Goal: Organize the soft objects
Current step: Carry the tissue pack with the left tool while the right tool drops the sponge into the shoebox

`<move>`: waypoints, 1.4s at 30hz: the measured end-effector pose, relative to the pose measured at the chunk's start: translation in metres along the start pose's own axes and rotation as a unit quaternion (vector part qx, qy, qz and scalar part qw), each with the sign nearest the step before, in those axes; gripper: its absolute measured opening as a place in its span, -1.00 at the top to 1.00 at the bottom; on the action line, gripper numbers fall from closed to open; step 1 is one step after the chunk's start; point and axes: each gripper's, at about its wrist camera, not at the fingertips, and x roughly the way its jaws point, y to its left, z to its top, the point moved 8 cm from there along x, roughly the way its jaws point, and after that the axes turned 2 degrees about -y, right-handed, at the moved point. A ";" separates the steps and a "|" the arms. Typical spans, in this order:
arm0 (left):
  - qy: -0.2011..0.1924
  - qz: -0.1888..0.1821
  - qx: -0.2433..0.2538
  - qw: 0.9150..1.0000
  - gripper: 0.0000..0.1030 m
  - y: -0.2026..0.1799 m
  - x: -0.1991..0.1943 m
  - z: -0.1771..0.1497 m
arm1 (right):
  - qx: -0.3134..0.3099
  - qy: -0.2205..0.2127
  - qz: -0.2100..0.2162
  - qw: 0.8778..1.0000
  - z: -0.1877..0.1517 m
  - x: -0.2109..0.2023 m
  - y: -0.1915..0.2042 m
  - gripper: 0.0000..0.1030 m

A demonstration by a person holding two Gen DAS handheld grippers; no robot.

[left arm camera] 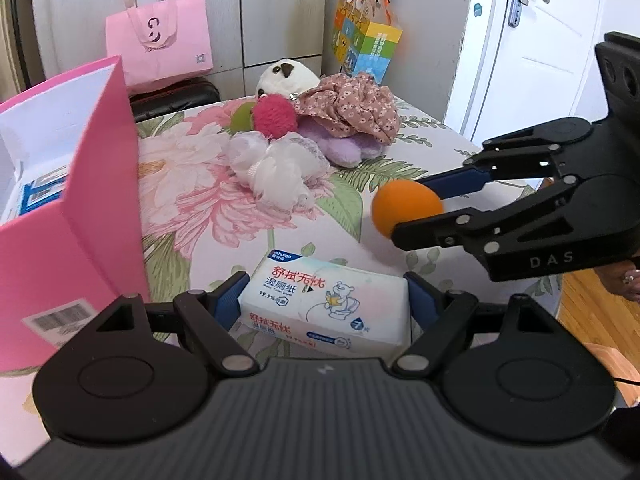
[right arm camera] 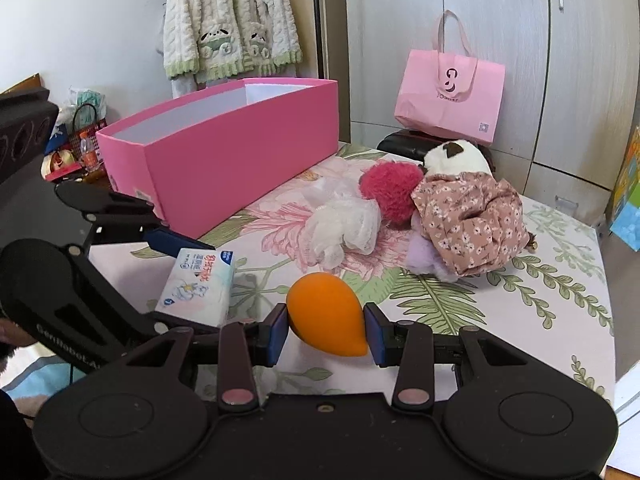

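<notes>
The left gripper (left arm camera: pixel 320 300) fingers pinch a white rectangular wet-wipe pack (left arm camera: pixel 324 304); the right gripper (right arm camera: pixel 326 330) fingers pinch an orange teardrop sponge (right arm camera: pixel 326 314). Neither is yet in the open pink cardboard box (right arm camera: pixel 240 152) at upper left; the pile of plush toys (right arm camera: pixel 440 208) at centre remains on the floral surface (right arm camera: pixel 540 300).

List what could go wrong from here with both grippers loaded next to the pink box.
1. The right gripper pinches the orange sponge by its tapered end; the rounded shape might squeeze out.
2. The left gripper holds the wet wipes pack across its width; the soft pack could sag or slip.
3. The grippers work close together near the pink box, so they could collide or knock its wall.
</notes>
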 end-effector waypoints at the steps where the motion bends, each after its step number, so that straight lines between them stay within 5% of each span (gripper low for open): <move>1: 0.004 -0.004 -0.004 1.000 -0.59 0.001 -0.003 -0.001 | -0.002 0.006 -0.003 1.000 0.000 -0.001 0.002 0.11; 17: 0.031 -0.020 -0.051 0.998 -0.59 0.021 -0.071 -0.026 | -0.027 0.022 0.052 0.998 0.019 -0.043 0.060 0.11; 30: -0.007 0.051 -0.055 0.997 -0.59 0.057 -0.131 -0.007 | -0.092 -0.029 0.119 0.988 0.069 -0.046 0.130 0.11; 42: -0.054 0.103 -0.071 0.991 -0.59 0.105 -0.163 0.025 | -0.139 -0.072 0.121 0.980 0.131 -0.036 0.154 0.10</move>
